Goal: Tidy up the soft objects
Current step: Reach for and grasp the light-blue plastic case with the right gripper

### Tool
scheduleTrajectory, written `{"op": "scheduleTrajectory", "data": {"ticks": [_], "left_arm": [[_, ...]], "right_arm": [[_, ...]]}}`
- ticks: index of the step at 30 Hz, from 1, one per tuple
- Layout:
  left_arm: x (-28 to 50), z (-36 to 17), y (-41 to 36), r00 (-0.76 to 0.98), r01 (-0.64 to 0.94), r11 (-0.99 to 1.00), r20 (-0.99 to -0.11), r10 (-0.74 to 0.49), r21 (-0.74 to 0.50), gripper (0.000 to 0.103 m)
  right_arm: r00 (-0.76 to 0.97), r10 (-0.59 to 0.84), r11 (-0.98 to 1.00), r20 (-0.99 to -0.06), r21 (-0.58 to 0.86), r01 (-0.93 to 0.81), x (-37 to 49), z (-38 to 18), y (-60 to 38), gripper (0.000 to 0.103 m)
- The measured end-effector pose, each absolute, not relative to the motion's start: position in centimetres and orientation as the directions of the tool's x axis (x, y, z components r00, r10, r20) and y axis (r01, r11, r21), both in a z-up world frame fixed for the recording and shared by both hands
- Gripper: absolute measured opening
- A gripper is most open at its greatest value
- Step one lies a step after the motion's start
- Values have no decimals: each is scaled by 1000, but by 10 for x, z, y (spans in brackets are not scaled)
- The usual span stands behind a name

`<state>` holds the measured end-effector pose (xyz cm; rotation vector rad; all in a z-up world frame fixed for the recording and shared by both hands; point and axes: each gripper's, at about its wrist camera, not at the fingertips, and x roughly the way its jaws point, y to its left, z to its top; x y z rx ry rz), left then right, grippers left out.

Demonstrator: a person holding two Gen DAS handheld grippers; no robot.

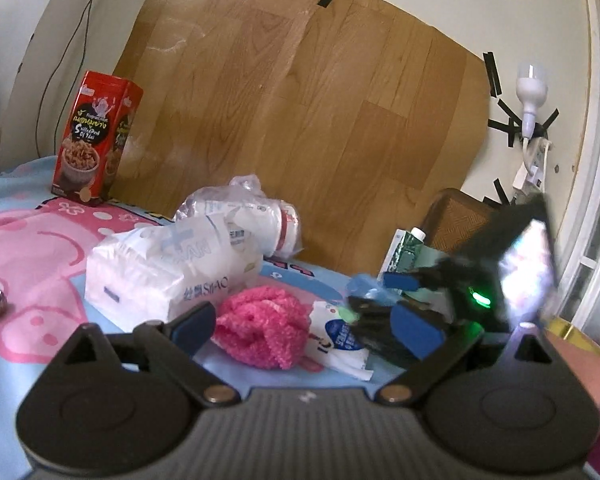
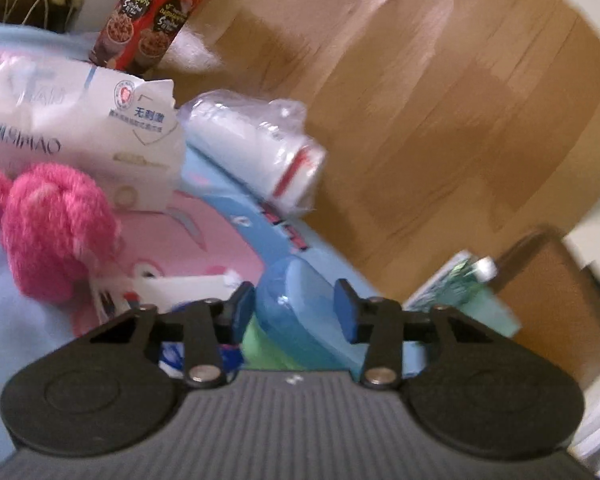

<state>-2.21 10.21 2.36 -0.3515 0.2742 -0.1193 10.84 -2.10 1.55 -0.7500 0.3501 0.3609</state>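
My right gripper (image 2: pixel 296 306) is bracketing a blue translucent pouch (image 2: pixel 296 312) — jaws apart, not yet pressing; it looks light, squashy, slippery, so I'm judging mid-body safest. My left gripper (image 1: pixel 300 328) is hovering wide open before the pink fluffy cloth (image 1: pixel 260 326) — nothing held.

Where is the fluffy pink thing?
The fluffy pink ball lies on the cartoon blanket, just in front of the white tissue pack, left in the right wrist view.

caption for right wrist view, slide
Right gripper straddling a blue translucent case on the cartoon blanket, pink fluffy ball alongside.
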Motion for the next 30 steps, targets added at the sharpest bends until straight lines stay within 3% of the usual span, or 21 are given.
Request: {"op": "scheduleTrajectory", "data": {"ticks": [8,12,13,16,23,25,30], "left_arm": [[-23,24,102,956,69,934,-244,-162,-352,100],[-19,24,99,942,95,933,-272,-197,-348,102],[-17,24,99,933,112,929,-284,-220,-351,102],[-14,24,95,909,146,922,-320,-269,-360,102],[-21,22,66,767,218,828,-434,-473,-517,96],[-25,23,56,721,232,814,-469,-511,-532,93],[-30,21,41,649,215,791,-521,-554,-573,90]], "right_arm": [[898,261,702,-355,-569,-429,-8,29,-96,37],[889,267,689,-373,-571,-446,-73,15,-124,37],[875,276,700,-399,-540,-467,-82,13,-131,39],[853,283,790,-438,-398,-467,-104,17,-151,61],[774,414,890,-480,36,-454,-82,33,-180,75],[758,443,880,-478,69,-471,-75,31,-177,77],[738,459,844,-494,-17,-536,-71,22,-160,81]]}}
